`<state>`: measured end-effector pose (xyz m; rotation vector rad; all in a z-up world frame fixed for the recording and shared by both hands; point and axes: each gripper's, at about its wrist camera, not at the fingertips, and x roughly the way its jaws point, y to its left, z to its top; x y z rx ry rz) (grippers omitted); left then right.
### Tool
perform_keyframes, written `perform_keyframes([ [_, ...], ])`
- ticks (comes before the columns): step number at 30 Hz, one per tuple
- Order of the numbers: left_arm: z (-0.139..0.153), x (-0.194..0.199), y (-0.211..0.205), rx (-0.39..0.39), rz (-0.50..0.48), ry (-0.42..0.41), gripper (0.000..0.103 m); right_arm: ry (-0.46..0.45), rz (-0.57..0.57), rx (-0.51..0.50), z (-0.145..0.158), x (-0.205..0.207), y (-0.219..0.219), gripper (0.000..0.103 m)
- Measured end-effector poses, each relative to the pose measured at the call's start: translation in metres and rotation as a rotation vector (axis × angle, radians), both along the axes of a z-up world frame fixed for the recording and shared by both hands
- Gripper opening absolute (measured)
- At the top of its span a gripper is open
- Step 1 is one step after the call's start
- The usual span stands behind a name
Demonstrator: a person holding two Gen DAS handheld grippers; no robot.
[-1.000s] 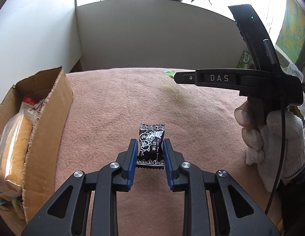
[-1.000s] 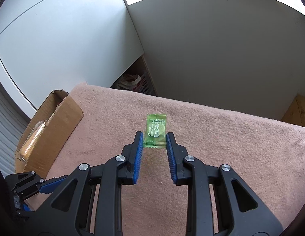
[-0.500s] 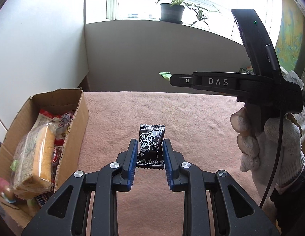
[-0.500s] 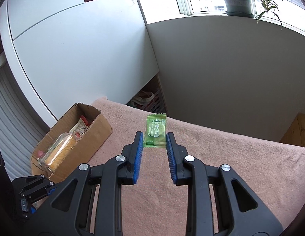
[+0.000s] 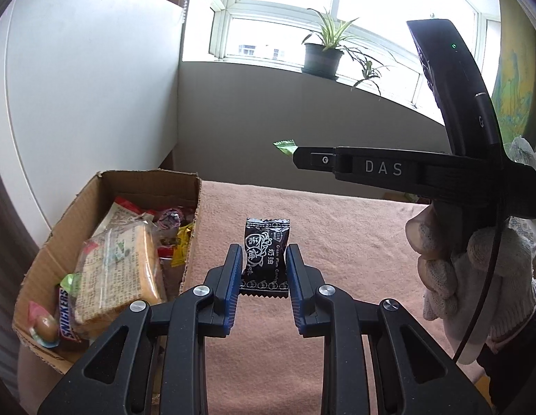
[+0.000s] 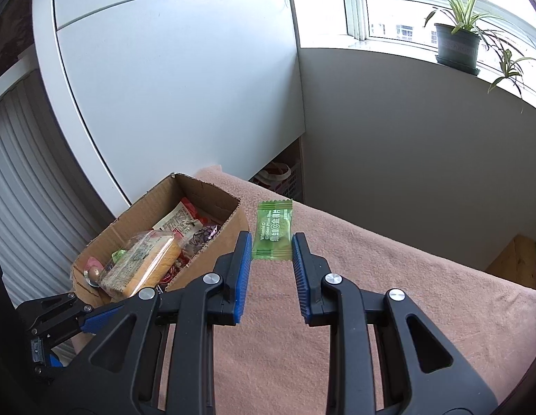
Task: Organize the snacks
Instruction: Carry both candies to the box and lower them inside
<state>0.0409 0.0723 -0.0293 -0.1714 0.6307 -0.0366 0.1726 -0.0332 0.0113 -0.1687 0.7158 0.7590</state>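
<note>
My left gripper (image 5: pixel 262 259) is shut on a black candy packet (image 5: pixel 266 257) and holds it above the pink blanket, just right of the cardboard box (image 5: pixel 190 242). My right gripper (image 6: pixel 271 245) is shut on a green candy packet (image 6: pixel 272 230) and holds it in the air beside the box's (image 6: pixel 105 238) far right corner. The right gripper also shows in the left wrist view (image 5: pixel 295 155), with the green packet's tip (image 5: pixel 285 145) sticking out. The box holds a wrapped cake (image 5: pixel 121 269), a Snickers bar (image 5: pixel 65 314) and several small sweets.
The pink blanket (image 5: pixel 337 235) covers the table. A white cabinet (image 6: pixel 164 97) stands behind the box and a grey wall (image 6: pixel 406 131) behind the table. A potted plant (image 5: pixel 321 58) sits on the window sill. The gloved hand (image 5: pixel 475 276) holds the right gripper.
Both grippers have risen off the blanket with their packets and moved left toward the box. The inside of the box has come into view.
</note>
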Motion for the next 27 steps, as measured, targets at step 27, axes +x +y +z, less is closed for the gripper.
perform_keyframes([
  [27, -0.006, -0.033, 0.139, -0.088, 0.262, -0.020, 0.024, 0.081, 0.039, -0.104, -0.033, -0.010, 0.112, 0.025],
])
